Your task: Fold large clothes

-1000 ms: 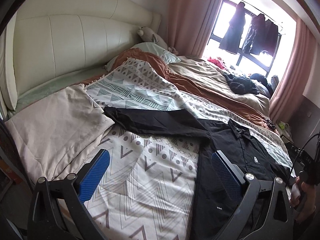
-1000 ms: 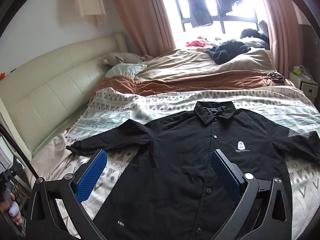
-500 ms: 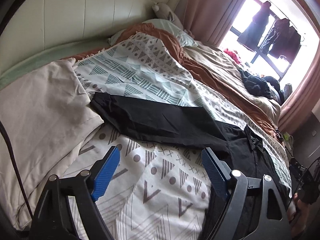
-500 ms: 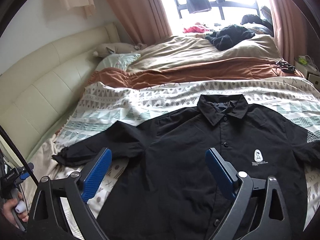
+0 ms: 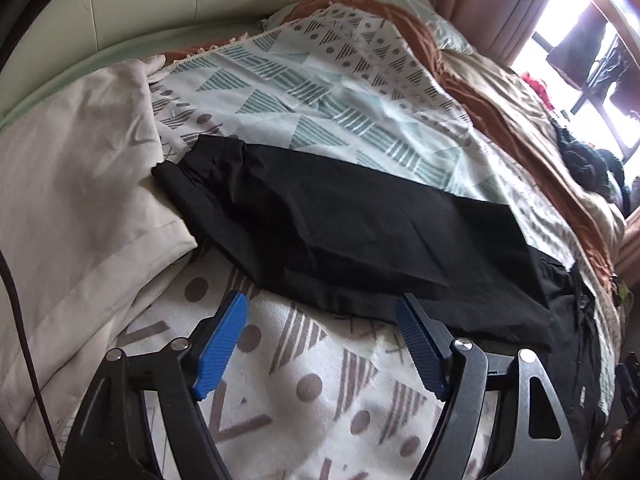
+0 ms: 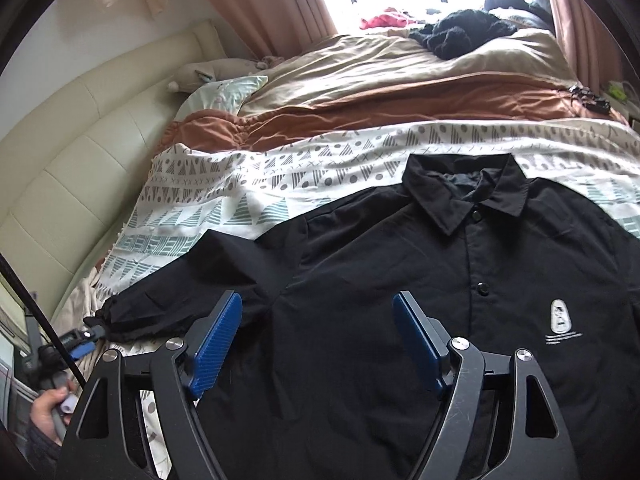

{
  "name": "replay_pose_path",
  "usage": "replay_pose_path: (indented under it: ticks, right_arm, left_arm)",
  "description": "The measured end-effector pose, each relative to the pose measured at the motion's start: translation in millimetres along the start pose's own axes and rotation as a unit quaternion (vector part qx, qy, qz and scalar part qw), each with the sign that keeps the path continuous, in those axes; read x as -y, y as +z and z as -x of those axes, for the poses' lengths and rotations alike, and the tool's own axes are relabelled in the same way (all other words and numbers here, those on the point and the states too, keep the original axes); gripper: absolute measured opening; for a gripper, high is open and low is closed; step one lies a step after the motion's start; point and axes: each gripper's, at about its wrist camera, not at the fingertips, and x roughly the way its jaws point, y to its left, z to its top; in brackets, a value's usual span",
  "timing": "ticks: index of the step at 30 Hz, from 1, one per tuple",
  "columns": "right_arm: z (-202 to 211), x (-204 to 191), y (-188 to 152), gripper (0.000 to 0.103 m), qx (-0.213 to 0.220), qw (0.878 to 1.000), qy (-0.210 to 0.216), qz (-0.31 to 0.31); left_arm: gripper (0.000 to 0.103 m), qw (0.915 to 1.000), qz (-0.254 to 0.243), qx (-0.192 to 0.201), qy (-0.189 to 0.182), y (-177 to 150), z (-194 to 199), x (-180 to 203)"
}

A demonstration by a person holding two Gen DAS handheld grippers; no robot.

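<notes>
The black shirt (image 6: 400, 300) lies flat on the bed's patterned blanket (image 6: 280, 184), collar and logo seen only by the closing, empty right claw (image 6: 318, 320), its sleeve (image 5: 340, 232) only by the closing, empty left claw (image 5: 322, 316).

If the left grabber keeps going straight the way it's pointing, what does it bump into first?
Most likely the long black sleeve of the shirt, lying across the patterned bedspread. The left gripper points down at the sleeve's near edge with closing jaws and nothing between them. Depth is hard to judge; it might touch the bedspread first.
</notes>
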Motion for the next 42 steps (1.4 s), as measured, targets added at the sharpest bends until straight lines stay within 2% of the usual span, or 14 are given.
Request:
replay_pose_path:
  ticks: [3, 4, 5, 8, 12, 17, 18, 21, 24, 31, 35, 37, 41, 42]
  right_arm:
    - [-11.9, 2.9, 4.5, 0.076, -0.006, 1.000, 0.011, -0.005]
    - [-13.8, 3.9, 5.6, 0.076, -0.005, 1.000, 0.014, -0.009]
    - [-15.7, 5.2, 6.5, 0.076, -0.005, 1.000, 0.016, -0.013]
    - [-22.5, 7.8, 6.3, 0.076, -0.009, 1.000, 0.020, -0.020]
    - [-33.5, 8.9, 6.0, 0.076, -0.015, 0.999, 0.038, -0.030]
    - [-59.0, 14.7, 4.4, 0.074, -0.024, 0.996, 0.057, -0.064]
    - [-65.8, 14.7, 3.5, 0.063, -0.029, 0.995, 0.062, -0.069]
    - [-91.8, 14.0, 1.1, 0.044, -0.054, 0.992, 0.083, -0.083]
    - [-120.5, 13.1, -1.4, 0.036, -0.080, 0.986, 0.100, -0.104]
    - [-182.2, 12.2, -18.1, 0.036, -0.150, 0.971, 0.123, -0.140]
    - [-181.3, 15.3, -10.3, 0.036, -0.157, 0.968, 0.133, -0.146]
    - [-173.6, 24.2, -6.0, 0.036, -0.157, 0.968, 0.118, -0.157]
    - [-149.7, 44.4, 3.2, 0.059, -0.156, 0.967, 0.110, -0.166]
    - [-140.9, 50.1, 6.8, 0.061, -0.151, 0.966, 0.111, -0.176]
  left_arm:
    - [0.074, 0.9994, -0.001, -0.008, 0.033, 4.0, -22.4, -0.9]
    - [0.068, 0.9991, 0.000, -0.013, 0.040, 5.3, -29.5, -1.8]
    - [0.055, 0.9986, 0.000, -0.017, 0.050, 5.8, -37.0, -3.0]
    - [0.030, 0.9970, -0.024, 0.004, 0.074, 4.0, -39.3, 1.6]
    - [0.010, 0.9985, -0.028, 0.009, 0.047, 7.9, -30.2, 2.0]
    - [0.008, 0.9982, -0.038, 0.045, 0.012, 24.0, 3.0, 12.7]
    - [0.008, 0.9976, -0.044, 0.053, 0.008, 28.4, 11.3, 17.2]
    - [0.008, 0.9953, -0.060, 0.074, -0.015, 43.1, 37.5, 33.0]
    - [0.008, 0.9933, -0.072, 0.085, -0.031, 52.7, 57.7, 46.5]
    - [0.008, 0.9870, -0.113, 0.106, -0.044, 61.2, 96.0, 86.4]
    - [0.008, 0.9832, -0.126, 0.119, -0.056, 61.8, 114.5, 109.2]
    - [0.008, 0.9812, -0.133, 0.124, -0.064, 61.4, 123.6, 120.7]
    - [0.006, 0.9752, -0.152, 0.137, -0.083, 58.5, 146.3, 147.1]
    - [0.006, 0.9728, -0.160, 0.141, -0.090, 57.4, 153.9, 156.9]
